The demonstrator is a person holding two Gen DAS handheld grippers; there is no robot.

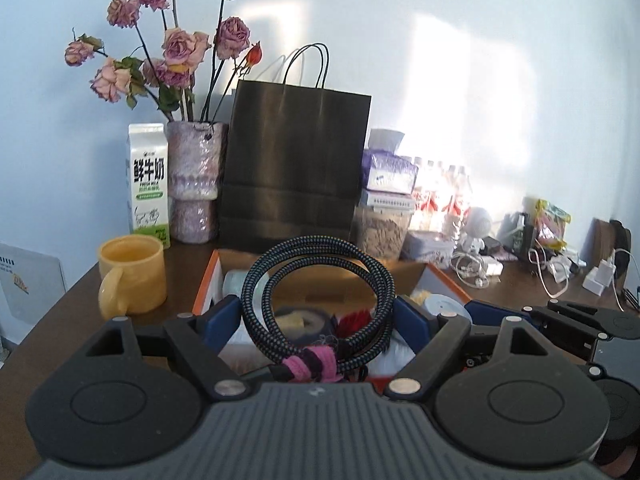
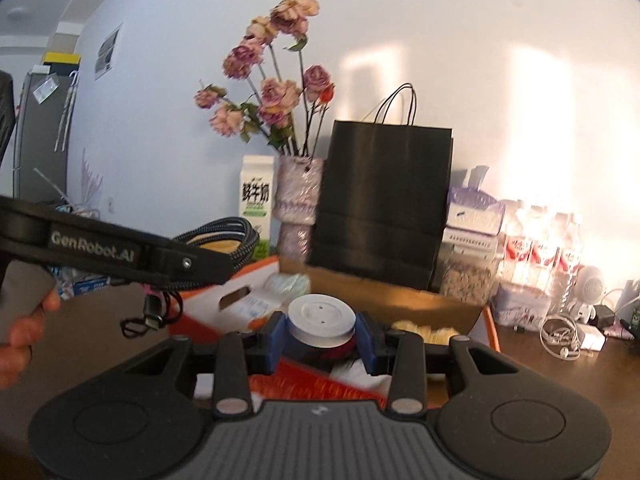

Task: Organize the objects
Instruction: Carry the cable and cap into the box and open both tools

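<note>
We lift two things above the orange box (image 1: 208, 276).
Our left gripper (image 1: 318, 312) pinches the coiled cable (image 1: 320, 276) between wide-set pads; our right gripper (image 2: 322, 334) clamps a white spool (image 2: 322, 320), box just below.

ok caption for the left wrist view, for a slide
Left gripper holding a coiled braided cable above an open cardboard box on a cluttered table.

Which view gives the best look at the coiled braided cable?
The left wrist view: the coiled cable stands centred between the left tool's blue pads, whole loop and pink tie visible. The right wrist view shows only part of the coil, behind the left tool's finger, plus its plug dangling below.
</note>
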